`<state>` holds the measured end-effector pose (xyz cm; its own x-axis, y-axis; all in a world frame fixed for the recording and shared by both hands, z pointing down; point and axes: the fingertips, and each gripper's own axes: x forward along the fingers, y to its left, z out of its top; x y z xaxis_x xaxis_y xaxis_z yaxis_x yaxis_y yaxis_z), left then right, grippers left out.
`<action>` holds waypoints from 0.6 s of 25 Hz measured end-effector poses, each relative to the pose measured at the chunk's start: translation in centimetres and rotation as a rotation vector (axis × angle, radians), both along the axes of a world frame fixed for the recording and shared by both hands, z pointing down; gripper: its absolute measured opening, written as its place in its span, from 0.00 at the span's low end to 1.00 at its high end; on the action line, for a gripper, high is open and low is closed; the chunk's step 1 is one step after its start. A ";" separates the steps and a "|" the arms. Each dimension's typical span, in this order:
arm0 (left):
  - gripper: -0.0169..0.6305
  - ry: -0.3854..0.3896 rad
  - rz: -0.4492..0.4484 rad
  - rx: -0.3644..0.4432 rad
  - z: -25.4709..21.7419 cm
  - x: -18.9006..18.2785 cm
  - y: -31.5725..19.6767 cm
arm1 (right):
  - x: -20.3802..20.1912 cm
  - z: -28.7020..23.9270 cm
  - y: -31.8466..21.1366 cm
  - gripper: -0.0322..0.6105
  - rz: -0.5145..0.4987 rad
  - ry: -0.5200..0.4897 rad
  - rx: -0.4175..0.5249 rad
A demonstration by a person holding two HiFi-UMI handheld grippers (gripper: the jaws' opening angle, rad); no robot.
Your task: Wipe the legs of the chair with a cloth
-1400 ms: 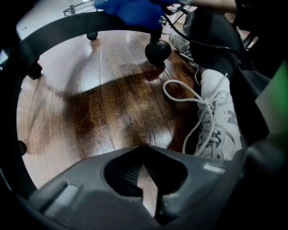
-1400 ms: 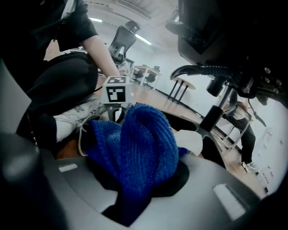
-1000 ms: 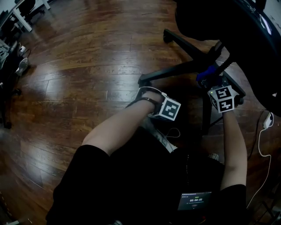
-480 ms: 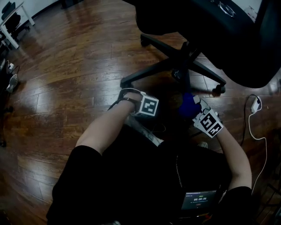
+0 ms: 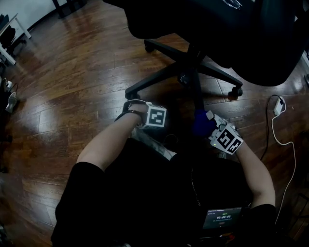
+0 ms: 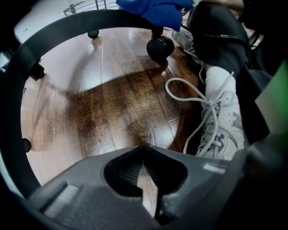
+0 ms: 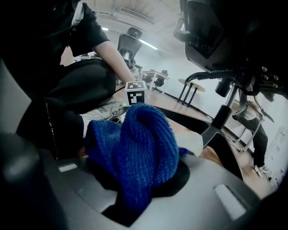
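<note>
The black office chair's base (image 5: 190, 75) spreads its legs over the wood floor. My right gripper (image 5: 208, 126) is shut on a blue knitted cloth (image 5: 202, 123), bunched between its jaws (image 7: 139, 148). The cloth lies against the outer end of the near leg (image 5: 197, 99), just above its castor (image 6: 159, 47). My left gripper (image 5: 155, 118) is shut and holds nothing. It points straight down at the floor (image 6: 144, 179), left of that leg. From the left gripper view, the cloth (image 6: 155, 9) sits on top of the leg's end.
My white laced shoe (image 6: 220, 121) stands on the floor right beside the left gripper. The chair seat (image 5: 217, 29) overhangs the base. A white cable and plug (image 5: 277, 108) lie on the floor at the right. Desk legs (image 5: 9, 43) stand far left.
My right gripper has carried the cloth from near the chair's hub out along the near leg, toward me. The left gripper has stayed where it was.
</note>
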<state>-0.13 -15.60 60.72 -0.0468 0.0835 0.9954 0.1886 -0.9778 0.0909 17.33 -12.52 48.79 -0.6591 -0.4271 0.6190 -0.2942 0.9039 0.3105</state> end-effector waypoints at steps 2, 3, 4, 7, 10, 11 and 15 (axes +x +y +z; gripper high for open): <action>0.03 0.006 -0.010 -0.011 -0.1 0.0 0.1 | 0.0 0.0 -0.3 0.21 0.005 0.012 0.010; 0.03 0.007 -0.010 -0.016 -0.1 0.1 0.1 | -0.1 -0.1 -0.7 0.21 0.026 0.010 0.012; 0.03 0.009 -0.007 -0.023 -0.1 0.2 0.2 | -0.1 -0.3 -1.4 0.21 0.062 -0.004 0.013; 0.03 0.006 -0.020 -0.056 -0.2 0.3 0.3 | -0.3 -1.5 -5.0 0.20 0.179 -0.066 0.041; 0.03 0.002 -0.025 -0.081 -0.4 0.2 0.4 | -0.5 -2.8 -10.0 0.21 0.263 -0.096 0.103; 0.03 0.003 -0.016 -0.081 -0.3 0.3 0.4 | -0.4 -3.3 -12.0 0.21 0.297 -0.100 0.122; 0.03 0.011 0.017 -0.068 -0.3 0.9 0.1 | -0.4 -5.5 -20.0 0.21 0.414 -0.101 0.168</action>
